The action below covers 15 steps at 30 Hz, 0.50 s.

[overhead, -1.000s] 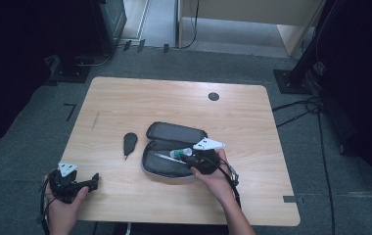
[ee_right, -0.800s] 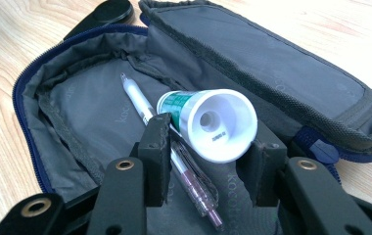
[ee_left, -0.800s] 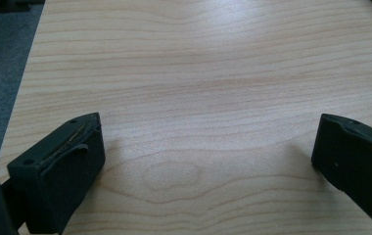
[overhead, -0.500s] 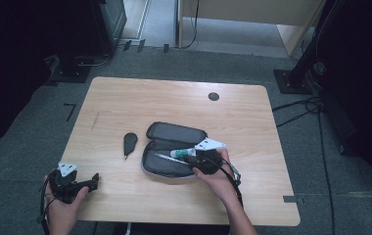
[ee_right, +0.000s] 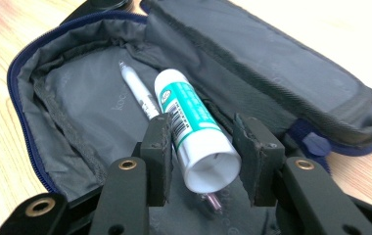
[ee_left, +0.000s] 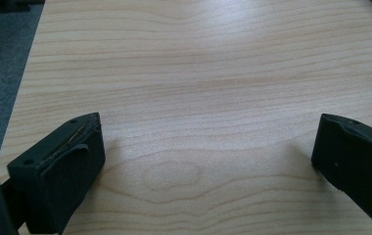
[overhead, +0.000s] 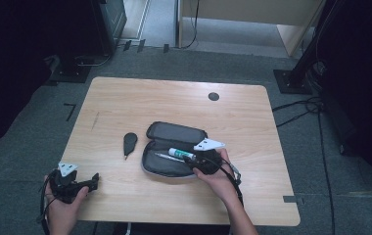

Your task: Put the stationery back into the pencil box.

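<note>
Your right hand-held gripper [ee_right: 201, 156] sits over the open pencil case [overhead: 174, 147], and the white-and-teal glue stick [ee_right: 194, 132] lies between its jaws, its far end resting inside the lining; the jaws have just been closing a little, and the left pad looks to be touching the tube while a narrow gap shows on the right, so you seem to have no firm hold on it. This reads as the placing step: the stick is being laid into the case beside the pen [ee_right: 137, 93] already there. The next move calls for you to spread the jaws clear of the tube and draw back without dragging it out again. Mind the raised flap [ee_right: 272, 68] on the far side and the zip edge [ee_right: 22, 117], which crowd the gripper. Your left hand-held gripper [ee_left: 203, 161] rests with its jaws wide apart and nothing between them, over bare wooden surface [ee_left: 198, 73] near the front left corner, well apart from the case. A small dark pouch-like item [overhead: 129, 143] lies just beside the case, and a round grommet [overhead: 214, 96] sits farther back
</note>
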Each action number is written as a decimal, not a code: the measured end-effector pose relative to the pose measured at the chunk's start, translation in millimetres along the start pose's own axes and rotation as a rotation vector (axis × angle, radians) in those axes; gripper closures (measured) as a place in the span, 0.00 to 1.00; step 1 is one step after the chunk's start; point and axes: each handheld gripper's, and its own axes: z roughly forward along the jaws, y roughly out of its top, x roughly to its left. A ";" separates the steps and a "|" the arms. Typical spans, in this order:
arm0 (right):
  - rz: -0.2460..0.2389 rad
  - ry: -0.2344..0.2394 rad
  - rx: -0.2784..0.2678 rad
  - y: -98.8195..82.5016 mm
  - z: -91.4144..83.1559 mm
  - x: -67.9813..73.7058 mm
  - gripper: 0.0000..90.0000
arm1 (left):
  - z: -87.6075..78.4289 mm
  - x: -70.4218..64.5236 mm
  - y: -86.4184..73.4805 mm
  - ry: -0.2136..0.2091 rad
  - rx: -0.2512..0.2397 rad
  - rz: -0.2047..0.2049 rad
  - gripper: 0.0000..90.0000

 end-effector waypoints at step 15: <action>-0.044 -0.091 0.026 5.7 11.7 2.2 0.63 | 0.0 0.0 0.0 0.000 0.000 0.000 0.00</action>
